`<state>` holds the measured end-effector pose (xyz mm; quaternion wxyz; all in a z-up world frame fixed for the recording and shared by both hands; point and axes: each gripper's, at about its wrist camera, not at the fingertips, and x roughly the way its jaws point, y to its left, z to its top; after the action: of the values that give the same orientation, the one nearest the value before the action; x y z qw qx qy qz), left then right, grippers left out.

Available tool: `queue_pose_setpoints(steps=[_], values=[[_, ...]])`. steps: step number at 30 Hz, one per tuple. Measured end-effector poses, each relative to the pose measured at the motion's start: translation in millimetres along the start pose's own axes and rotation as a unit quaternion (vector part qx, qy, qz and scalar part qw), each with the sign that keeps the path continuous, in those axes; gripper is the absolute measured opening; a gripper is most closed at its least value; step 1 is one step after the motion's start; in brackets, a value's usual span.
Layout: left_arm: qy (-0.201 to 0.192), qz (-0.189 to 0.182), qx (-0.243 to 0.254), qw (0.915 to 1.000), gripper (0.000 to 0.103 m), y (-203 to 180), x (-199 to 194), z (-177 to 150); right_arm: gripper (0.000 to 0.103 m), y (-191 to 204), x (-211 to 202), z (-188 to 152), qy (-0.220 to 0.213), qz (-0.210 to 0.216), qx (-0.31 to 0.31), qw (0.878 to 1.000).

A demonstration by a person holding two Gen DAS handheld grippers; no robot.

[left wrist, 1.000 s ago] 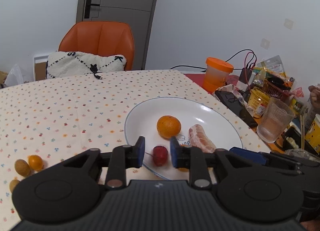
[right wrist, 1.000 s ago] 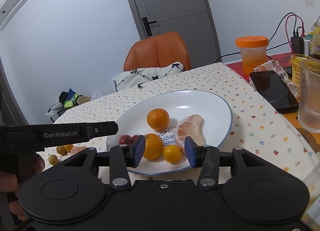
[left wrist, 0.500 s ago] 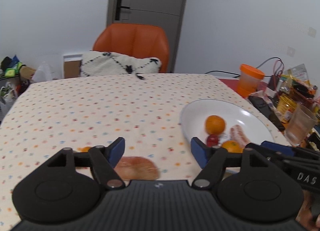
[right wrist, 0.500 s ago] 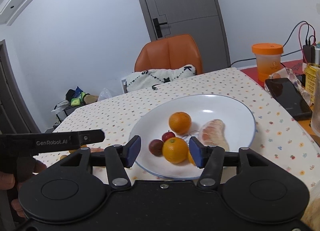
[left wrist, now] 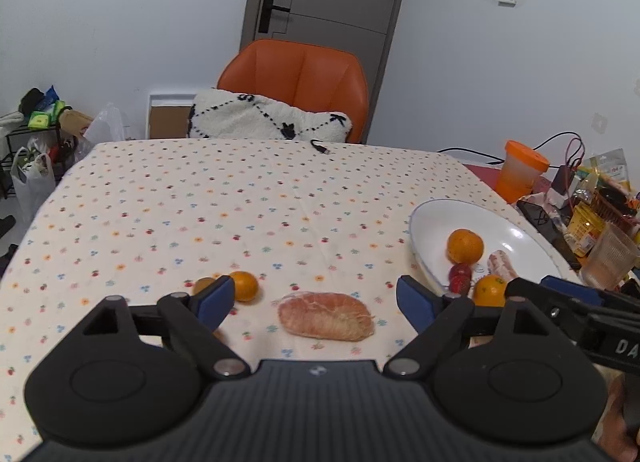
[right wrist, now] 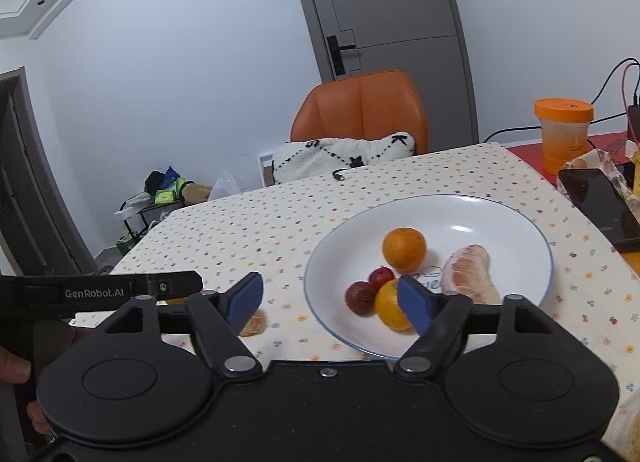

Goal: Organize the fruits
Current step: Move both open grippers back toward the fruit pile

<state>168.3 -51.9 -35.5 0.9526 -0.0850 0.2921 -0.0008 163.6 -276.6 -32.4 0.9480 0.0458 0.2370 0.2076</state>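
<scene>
A white plate (right wrist: 548,262) on the dotted tablecloth holds an orange (right wrist: 404,249), a smaller orange (right wrist: 390,304), two dark red fruits (right wrist: 362,297) and a peeled citrus segment (right wrist: 472,278). My right gripper (right wrist: 330,300) hovers open at the plate's near left rim, gripping nothing. A second peeled segment (left wrist: 326,321) lies on the cloth left of the plate. My left gripper (left wrist: 316,300) is wide open just above it, one finger on each side. A small orange fruit (left wrist: 244,285) and an olive one (left wrist: 204,285) sit by its left finger.
An orange chair (left wrist: 296,78) with a white cushion (left wrist: 268,120) stands at the table's far edge. To the right of the plate are an orange-lidded cup (left wrist: 520,174), a phone (right wrist: 600,206), a ribbed glass (left wrist: 608,262) and snack packets.
My left gripper let go of a red fruit on the plate, swung left and opened wide over the peeled segment on the cloth. My right gripper opened wider and drew back slightly.
</scene>
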Motion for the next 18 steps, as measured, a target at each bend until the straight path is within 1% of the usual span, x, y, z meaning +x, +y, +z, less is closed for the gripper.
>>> queue_pose_setpoints(steps=[8,18], values=[[0.000,0.010,-0.008,0.9999,0.087,18,-7,-5,0.084,13,6,2,0.001,0.017,-0.009,1.000],[-0.005,0.025,-0.015,0.9996,0.087,39,-13,-12,0.087,30,17,1,0.008,0.033,-0.026,0.999]])
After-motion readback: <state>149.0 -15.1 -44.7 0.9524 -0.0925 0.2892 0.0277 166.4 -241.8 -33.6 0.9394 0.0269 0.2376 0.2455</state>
